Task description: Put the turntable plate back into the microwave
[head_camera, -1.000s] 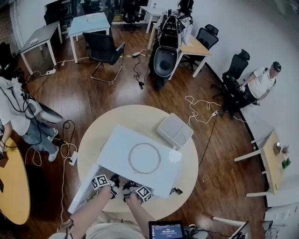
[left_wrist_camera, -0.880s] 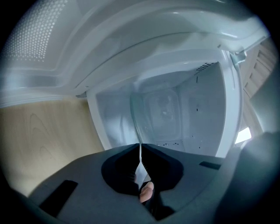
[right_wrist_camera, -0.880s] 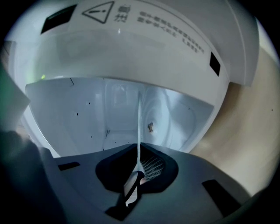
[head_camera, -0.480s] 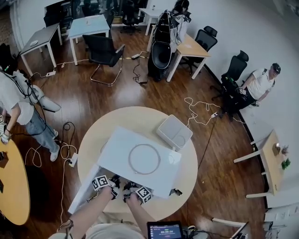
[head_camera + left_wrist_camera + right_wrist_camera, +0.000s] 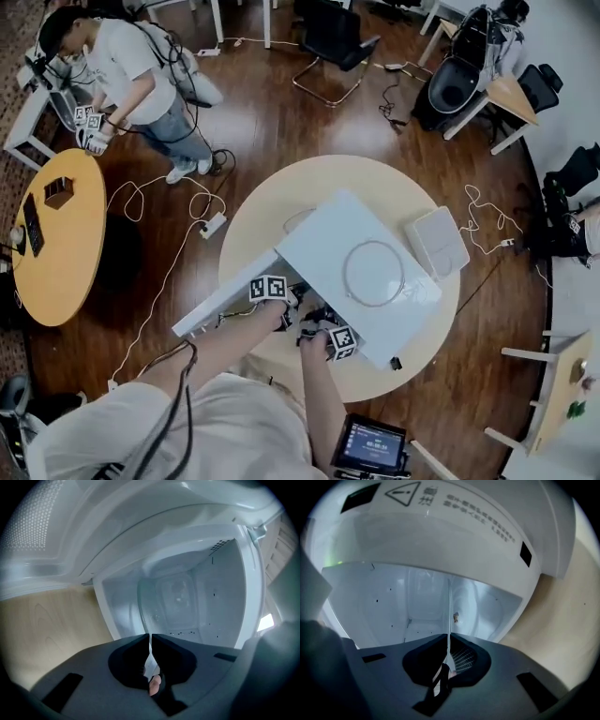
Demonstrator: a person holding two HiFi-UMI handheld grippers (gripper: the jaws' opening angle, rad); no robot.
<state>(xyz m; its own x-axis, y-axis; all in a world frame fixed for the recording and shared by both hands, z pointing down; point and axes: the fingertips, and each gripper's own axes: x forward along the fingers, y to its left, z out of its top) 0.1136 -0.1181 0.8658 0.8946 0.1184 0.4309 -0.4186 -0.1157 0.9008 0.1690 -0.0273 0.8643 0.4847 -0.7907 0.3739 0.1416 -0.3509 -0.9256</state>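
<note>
The white microwave (image 5: 375,234) stands on the round table (image 5: 272,197) with its door (image 5: 220,305) swung open to the left. Both grippers are at its open front. My left gripper (image 5: 292,298) is shut on the rim of the clear glass turntable plate (image 5: 161,604), which reaches into the white cavity (image 5: 220,588). My right gripper (image 5: 319,328) is shut on the same plate (image 5: 450,611), seen there edge-on as a thin upright line in front of the cavity (image 5: 393,602). In the head view the plate is hidden by the hands and the microwave's top.
A thin ring (image 5: 372,273) lies on top of the microwave. A white box (image 5: 437,242) sits on the table at its right. A tablet (image 5: 370,445) stands near the front edge. At upper left, a person (image 5: 131,66) stands by a yellow table (image 5: 56,234); cables run across the wooden floor.
The head view has swung, so the table and microwave now sit further right and turned. Both grippers stay at the microwave's open front, still shut.
</note>
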